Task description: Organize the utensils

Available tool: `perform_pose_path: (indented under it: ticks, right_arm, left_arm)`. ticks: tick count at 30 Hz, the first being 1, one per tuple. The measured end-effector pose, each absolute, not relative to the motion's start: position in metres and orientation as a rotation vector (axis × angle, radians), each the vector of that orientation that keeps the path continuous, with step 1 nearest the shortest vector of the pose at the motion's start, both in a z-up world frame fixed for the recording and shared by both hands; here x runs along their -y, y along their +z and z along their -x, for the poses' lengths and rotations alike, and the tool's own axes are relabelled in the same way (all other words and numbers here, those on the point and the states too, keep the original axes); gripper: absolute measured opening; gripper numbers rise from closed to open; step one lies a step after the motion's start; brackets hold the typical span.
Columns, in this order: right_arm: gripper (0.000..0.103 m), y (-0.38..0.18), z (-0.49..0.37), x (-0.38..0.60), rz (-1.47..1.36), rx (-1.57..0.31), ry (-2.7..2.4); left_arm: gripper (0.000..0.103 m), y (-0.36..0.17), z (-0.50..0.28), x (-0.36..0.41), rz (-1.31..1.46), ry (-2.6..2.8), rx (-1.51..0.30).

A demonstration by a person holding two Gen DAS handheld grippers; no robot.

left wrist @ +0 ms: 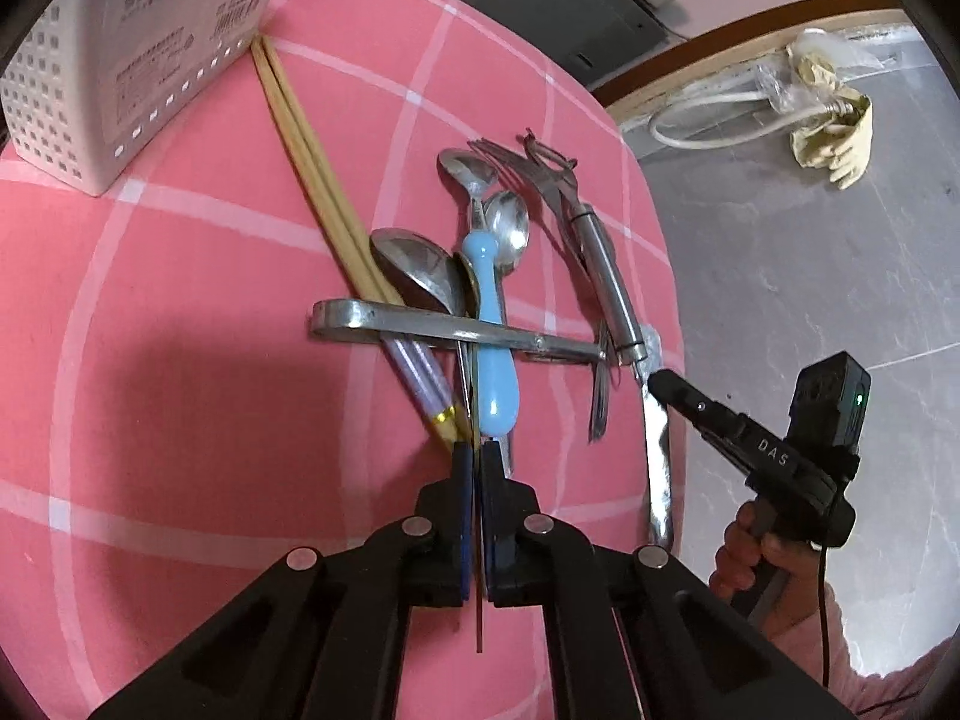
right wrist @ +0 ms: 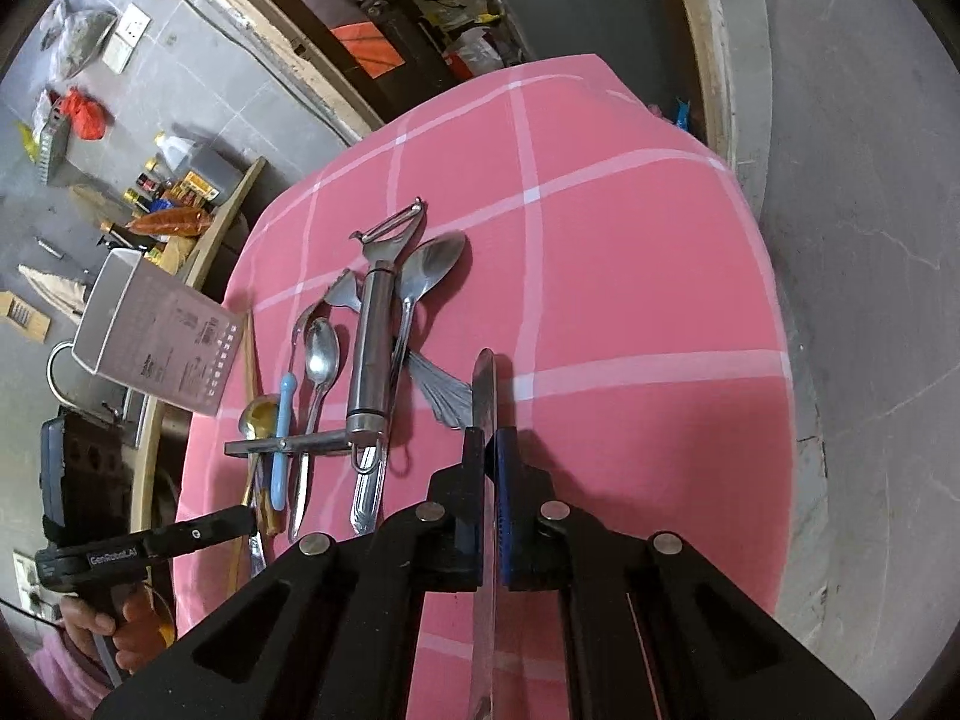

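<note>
Left gripper [left wrist: 478, 457]: fingers clamped on a thin metal utensil handle [left wrist: 479, 612].
Right gripper [right wrist: 489, 444]: fingers clamped on a table knife [right wrist: 483, 396].
Utensil pile [left wrist: 480, 276]: bench [left wrist: 180, 390] centre.
White case [left wrist: 120, 48]: 11 o'clock of pile.

cloth [left wrist: 180, 312]: pink woven, matt | peeler [right wrist: 369, 354]: shiny smooth metal | chopsticks [left wrist: 306, 150]: matt wood | basket [left wrist: 120, 48]: white plastic
</note>
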State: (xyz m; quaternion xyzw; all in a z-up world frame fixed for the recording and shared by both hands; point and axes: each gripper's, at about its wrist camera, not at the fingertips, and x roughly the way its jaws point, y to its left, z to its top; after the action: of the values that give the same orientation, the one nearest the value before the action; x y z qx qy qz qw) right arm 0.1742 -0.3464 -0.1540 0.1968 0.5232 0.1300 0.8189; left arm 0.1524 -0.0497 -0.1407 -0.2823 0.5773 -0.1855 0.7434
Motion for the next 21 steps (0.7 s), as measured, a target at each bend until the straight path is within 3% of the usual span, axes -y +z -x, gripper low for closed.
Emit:
perform_pose_path:
  ticks: [9, 21]
  right_arm:
    - [0.024, -0.155, -0.188, 0.326, -0.325, -1.174, 0.339]
    - [0.016, -0.148, -0.175, 0.317, -0.249, -1.165, 0.279]
  left_arm:
    - [0.004, -0.144, -0.165, 0.048, 0.647, -0.411, -1.248]
    - [0.006, -0.137, -0.163, 0.060, 0.565, -0.380, -1.294]
